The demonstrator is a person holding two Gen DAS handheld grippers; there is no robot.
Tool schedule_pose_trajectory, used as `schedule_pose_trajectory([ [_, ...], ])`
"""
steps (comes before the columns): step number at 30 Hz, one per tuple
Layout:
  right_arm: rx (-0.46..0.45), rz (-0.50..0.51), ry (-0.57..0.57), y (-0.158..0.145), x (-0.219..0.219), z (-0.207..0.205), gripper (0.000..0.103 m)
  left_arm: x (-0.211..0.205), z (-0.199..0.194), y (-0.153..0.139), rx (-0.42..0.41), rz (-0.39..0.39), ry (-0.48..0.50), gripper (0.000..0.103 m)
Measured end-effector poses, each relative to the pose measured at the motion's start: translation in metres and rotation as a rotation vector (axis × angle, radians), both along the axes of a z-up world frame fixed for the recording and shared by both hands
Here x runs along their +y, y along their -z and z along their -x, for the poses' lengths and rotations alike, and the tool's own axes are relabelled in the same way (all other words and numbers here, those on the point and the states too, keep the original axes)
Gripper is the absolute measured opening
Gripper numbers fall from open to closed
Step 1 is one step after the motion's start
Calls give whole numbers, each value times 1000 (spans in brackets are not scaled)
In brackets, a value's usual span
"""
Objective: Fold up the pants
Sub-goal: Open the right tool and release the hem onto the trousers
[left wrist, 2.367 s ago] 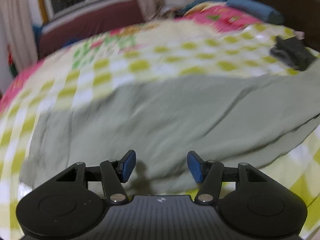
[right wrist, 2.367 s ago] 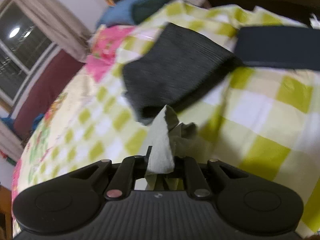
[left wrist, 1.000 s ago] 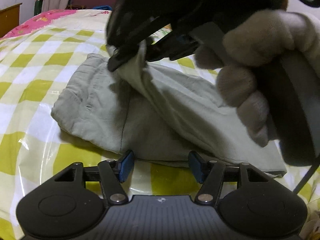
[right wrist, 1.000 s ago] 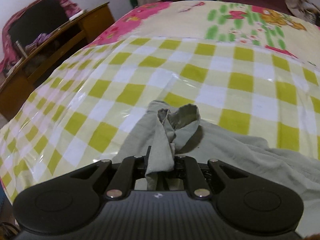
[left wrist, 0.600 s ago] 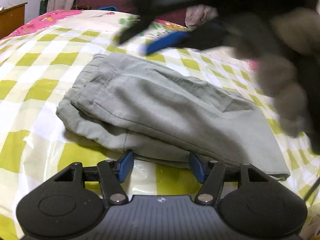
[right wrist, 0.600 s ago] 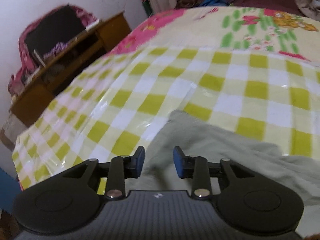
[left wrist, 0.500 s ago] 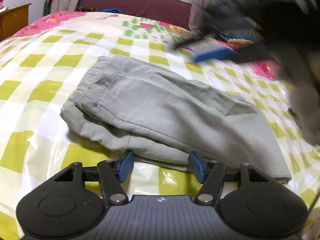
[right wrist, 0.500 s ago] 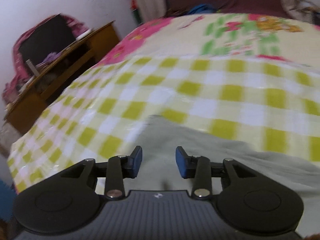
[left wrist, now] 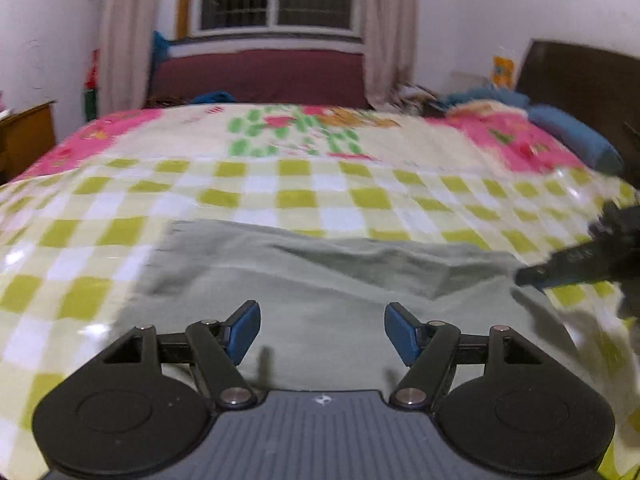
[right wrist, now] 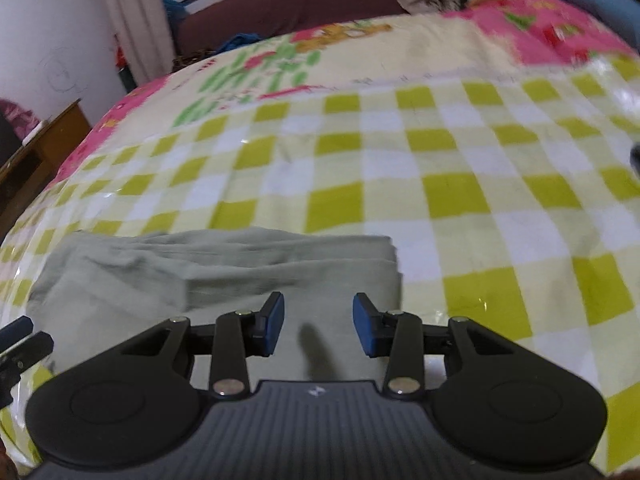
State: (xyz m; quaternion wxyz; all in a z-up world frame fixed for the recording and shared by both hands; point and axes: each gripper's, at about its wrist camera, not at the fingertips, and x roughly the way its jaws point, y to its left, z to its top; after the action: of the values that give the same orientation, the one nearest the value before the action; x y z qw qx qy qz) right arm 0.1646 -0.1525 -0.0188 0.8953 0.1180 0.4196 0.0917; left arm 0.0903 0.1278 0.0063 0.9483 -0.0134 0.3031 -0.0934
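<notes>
Right wrist view: I see the pants [right wrist: 224,276] lying folded at 11 o'clock on the bed [right wrist: 460,168]; both jaws wide, empty; maybe one fold left.

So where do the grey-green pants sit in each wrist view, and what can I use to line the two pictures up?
Left wrist: the pants fill the lower middle, under the open left tool.
Right wrist: the pants lie lower left of centre, folded edge to the right, under the open right tool.
Shared landmark: the maroon sofa beyond the checked bedcover.
</notes>
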Motion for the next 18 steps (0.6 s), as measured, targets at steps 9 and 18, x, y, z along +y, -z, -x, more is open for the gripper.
schedule_pose_trajectory([
  [9,17,46,12,17,-8,-38,40,-25,-5,35,106,-139,23,84],
  [18,55,-113,33,5,-38,28,47,-20,-8,38,88,-122,1,87],
])
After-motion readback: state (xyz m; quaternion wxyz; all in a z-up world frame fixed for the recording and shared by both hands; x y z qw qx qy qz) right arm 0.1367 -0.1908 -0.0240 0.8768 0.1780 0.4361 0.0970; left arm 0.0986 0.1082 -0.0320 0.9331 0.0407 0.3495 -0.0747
